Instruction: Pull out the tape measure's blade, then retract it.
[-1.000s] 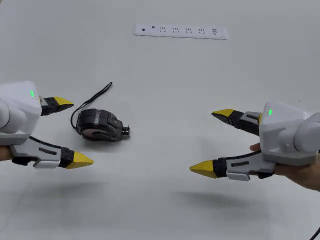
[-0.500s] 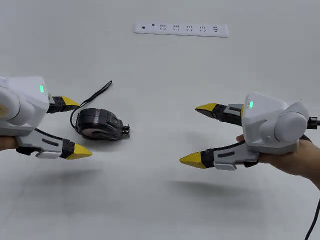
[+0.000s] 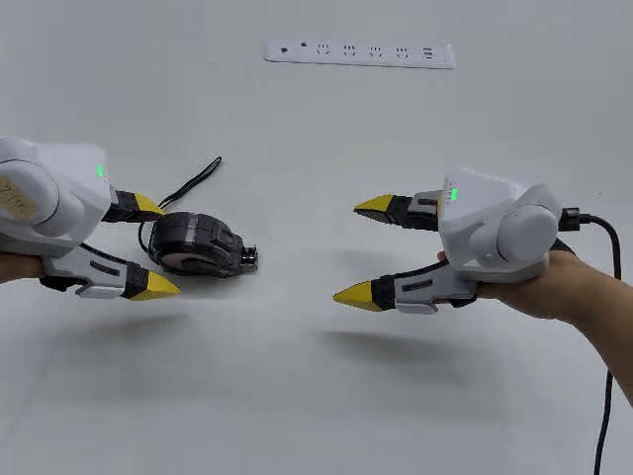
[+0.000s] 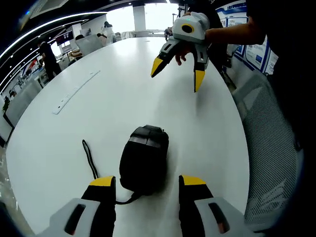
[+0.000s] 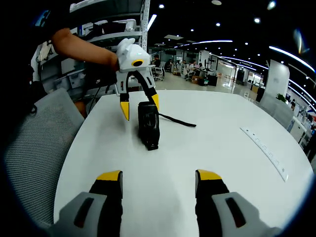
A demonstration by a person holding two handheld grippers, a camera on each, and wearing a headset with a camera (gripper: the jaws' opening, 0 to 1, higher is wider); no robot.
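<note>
While my left tongs point(image 3: 163, 247) sit spread wide, the chunky black-and-grey tape measure point(image 3: 198, 245) lies on its side on the plain white tabletop point(image 3: 297, 396), its back end just between the yellow tips; in the left gripper view point(image 4: 148, 180) there's a gap on both sides of the case point(image 4: 144, 158), so nothing's clamped; the blade is all inside, only the hook end pokes out, facing my right tongs point(image 3: 351, 251); those are gaping too, holding nothing, well apart from the tape; its thin black wrist loop point(image 3: 188, 188) trails off toward the far side, where a long white power strip point(image 3: 359, 53) lies flat.
</note>
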